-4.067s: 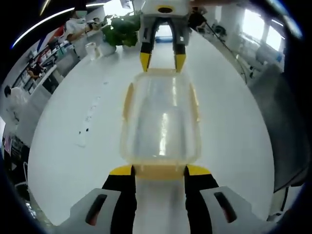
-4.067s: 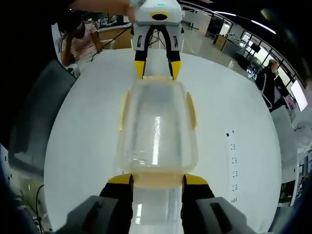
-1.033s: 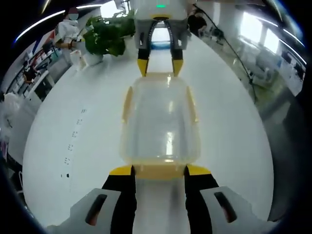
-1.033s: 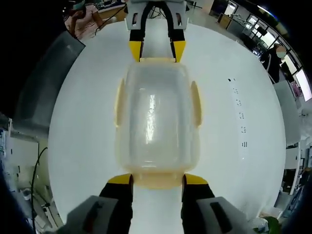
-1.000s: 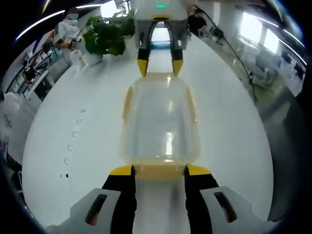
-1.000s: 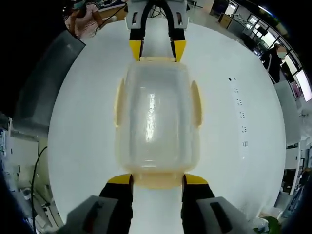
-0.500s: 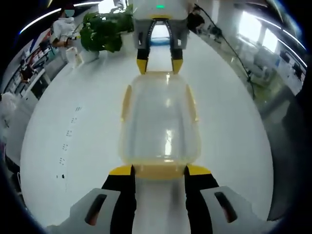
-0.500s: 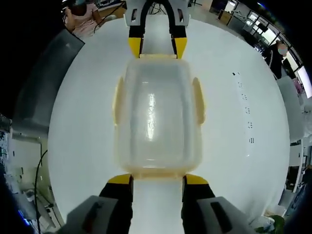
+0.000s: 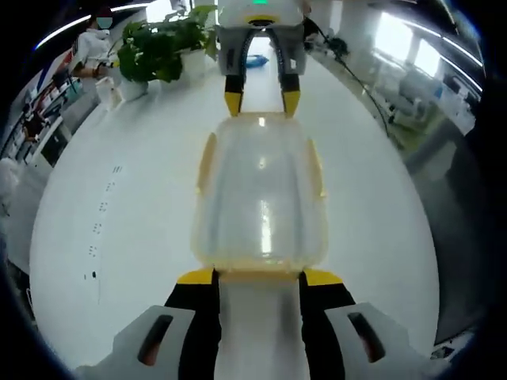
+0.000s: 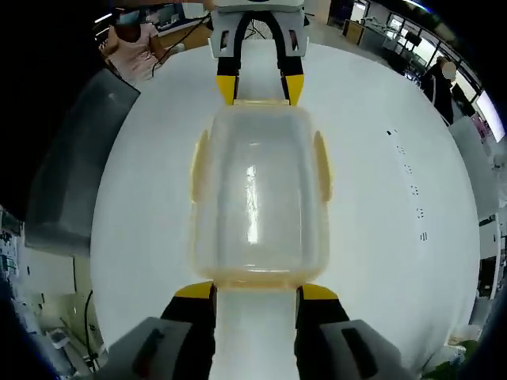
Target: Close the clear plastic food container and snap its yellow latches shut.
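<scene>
On the white surface (image 9: 103, 222) the clear plastic food container (image 9: 260, 198) lies lengthwise between the two grippers, its lid on. Seen in the left gripper view, the left gripper (image 9: 259, 276) has its yellow-tipped jaws spread, one at each corner of the container's near end, right against the yellow latch (image 9: 260, 275) that runs along that end; whether the tips press on the latch or only touch it cannot be told. At the container's far end in the same view, the right gripper (image 9: 259, 103) comes in from the opposite side, its own yellow tips also apart and set at the two far corners.

The right gripper view gives the mirror arrangement: the right gripper (image 10: 255, 291) straddles the near end of the container (image 10: 257, 198) with jaws parted, and the left gripper (image 10: 259, 89) meets the far end, where a yellow latch (image 10: 260, 103) sits between its tips. Yellow side latches (image 10: 321, 166) lie flat along both long sides of the container. Nothing can be made out inside the container; only light streaks show through the lid.

Beyond the surface's far edge in the left gripper view stands a potted green plant (image 9: 162, 49), with a person (image 9: 89, 47) near it. Another person (image 10: 131, 43) sits beyond the edge in the right gripper view.
</scene>
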The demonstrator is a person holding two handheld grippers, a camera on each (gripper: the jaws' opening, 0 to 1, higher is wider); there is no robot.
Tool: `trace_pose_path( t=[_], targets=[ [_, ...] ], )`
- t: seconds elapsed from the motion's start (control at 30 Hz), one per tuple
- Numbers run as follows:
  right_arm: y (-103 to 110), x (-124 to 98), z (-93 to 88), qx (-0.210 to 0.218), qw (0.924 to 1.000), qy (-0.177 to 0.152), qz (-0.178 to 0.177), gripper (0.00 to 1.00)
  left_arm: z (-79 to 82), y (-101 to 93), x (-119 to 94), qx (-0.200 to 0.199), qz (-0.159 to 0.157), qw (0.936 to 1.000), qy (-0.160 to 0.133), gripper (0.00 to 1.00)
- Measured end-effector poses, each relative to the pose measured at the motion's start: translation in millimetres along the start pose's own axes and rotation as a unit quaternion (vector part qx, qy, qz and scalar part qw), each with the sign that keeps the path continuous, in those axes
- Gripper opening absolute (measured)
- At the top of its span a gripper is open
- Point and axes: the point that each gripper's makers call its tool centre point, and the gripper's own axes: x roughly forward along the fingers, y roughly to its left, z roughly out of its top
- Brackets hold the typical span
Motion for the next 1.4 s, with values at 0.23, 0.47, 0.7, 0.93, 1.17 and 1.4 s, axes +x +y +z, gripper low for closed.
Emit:
trace_pose_path(
  t=[0.23, 0.47, 0.7, 0.93, 1.17, 1.4],
  targets=[
    [2.5, 4.2, 7.5, 0.018, 0.9994, -0.025, -0.015, 0.43, -8.4, -1.3, -4.4, 0.000, -0.003, 0.9999, -0.013, 0.38],
    [-3.7, -8.5, 5.1, 0.038, 0.9978, -0.048, -0.026, 0.54, -16.0, -1.2, -12.8, -0.020, 0.014, 0.9992, -0.033, 0.52],
    [-3.0, -36.9, 47.9, 0.071, 0.9824, -0.167, -0.046, 0.34, 2.9, 1.8, -39.0, -0.070, 0.048, 0.9874, -0.133, 0.34],
    [-0.5, -28.8, 52.2, 0.057, 0.9843, -0.160, -0.048, 0.29, 8.1, 8.6, -41.0, -0.075, 0.045, 0.9855, -0.145, 0.34],
    [-1.8, -22.8, 67.1, 0.053, 0.9826, -0.171, -0.049, 0.29, 24.5, 4.3, -30.3, -0.069, 0.043, 0.9853, -0.151, 0.33],
    [0.9, -13.9, 83.8, 0.048, 0.9815, -0.180, -0.042, 0.29, 41.7, -2.9, -16.6, -0.062, 0.033, 0.9850, -0.158, 0.32]
  ],
)
